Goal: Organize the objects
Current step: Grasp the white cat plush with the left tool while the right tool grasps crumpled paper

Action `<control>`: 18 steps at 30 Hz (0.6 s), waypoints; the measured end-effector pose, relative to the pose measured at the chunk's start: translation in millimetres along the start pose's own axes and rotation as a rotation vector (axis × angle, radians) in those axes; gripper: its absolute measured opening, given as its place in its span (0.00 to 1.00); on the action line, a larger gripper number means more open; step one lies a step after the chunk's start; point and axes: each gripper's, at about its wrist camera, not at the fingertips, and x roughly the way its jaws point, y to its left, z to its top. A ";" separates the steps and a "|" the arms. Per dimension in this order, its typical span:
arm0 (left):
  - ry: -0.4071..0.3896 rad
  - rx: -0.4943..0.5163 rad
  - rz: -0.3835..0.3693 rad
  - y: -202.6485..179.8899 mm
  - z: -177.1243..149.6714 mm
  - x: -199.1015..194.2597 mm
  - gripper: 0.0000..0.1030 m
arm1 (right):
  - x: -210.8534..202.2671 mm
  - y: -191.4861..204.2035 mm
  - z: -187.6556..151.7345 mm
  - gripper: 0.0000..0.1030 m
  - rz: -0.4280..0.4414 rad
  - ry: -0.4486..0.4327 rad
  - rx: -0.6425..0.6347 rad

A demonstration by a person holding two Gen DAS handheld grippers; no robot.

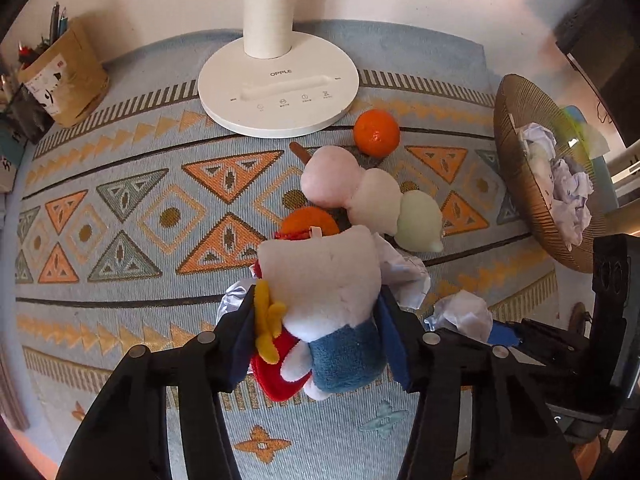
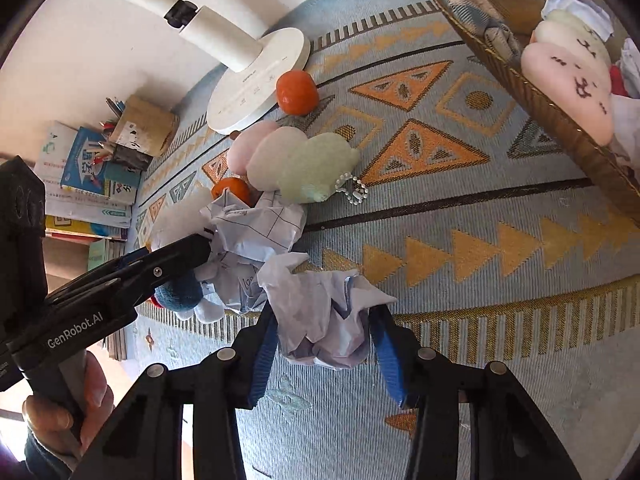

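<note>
Nearest, the left tool point(image 1: 320, 344) sits clamped on a small plush doll point(image 1: 320, 300) with white head, blue body, red and yellow bits; both blue pads press its sides. The doll looks just at or barely off the patterned cloth on the counter point(image 1: 120, 320); cannot tell which.

Just beside it, the right tool point(image 2: 326, 340) is pinched on a crumpled paper ball point(image 2: 320, 312), pads pressing into it from both sides. A hand point(image 2: 68, 400) grips the left tool's handle at the edge of the right wrist view.

Next out, more crumpled paper point(image 2: 256, 232) lies loose in the pile, touching the doll. A mandarin point(image 1: 310, 220) is half buried behind the doll. A three-ball dango plush point(image 1: 372, 196), pink, white and green, lies across the pile with a bead chain at its green end.

Further on, a second mandarin point(image 1: 376, 132) sits just beside the white desk lamp base point(image 1: 278, 92).

Far right, the woven basket point(image 1: 516, 184) already holds crumpled paper and another dango plush point(image 2: 568, 76).

Judgement: partly done. Basket has some items; two items are in grip; two mandarins, one dango plush and loose paper remain to sort.
</note>
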 end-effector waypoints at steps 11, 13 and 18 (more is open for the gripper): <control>-0.143 -0.033 -0.061 -30.4 -19.4 -71.4 0.49 | -81.6 9.7 -18.5 0.43 0.000 -0.117 -0.094; -0.184 -0.008 -0.070 -44.6 -15.0 -87.9 0.49 | -96.4 14.5 -19.4 0.43 -0.001 -0.145 -0.116; -0.253 0.061 -0.107 -87.6 3.6 -114.3 0.49 | -128.0 15.2 -18.4 0.43 -0.021 -0.202 -0.132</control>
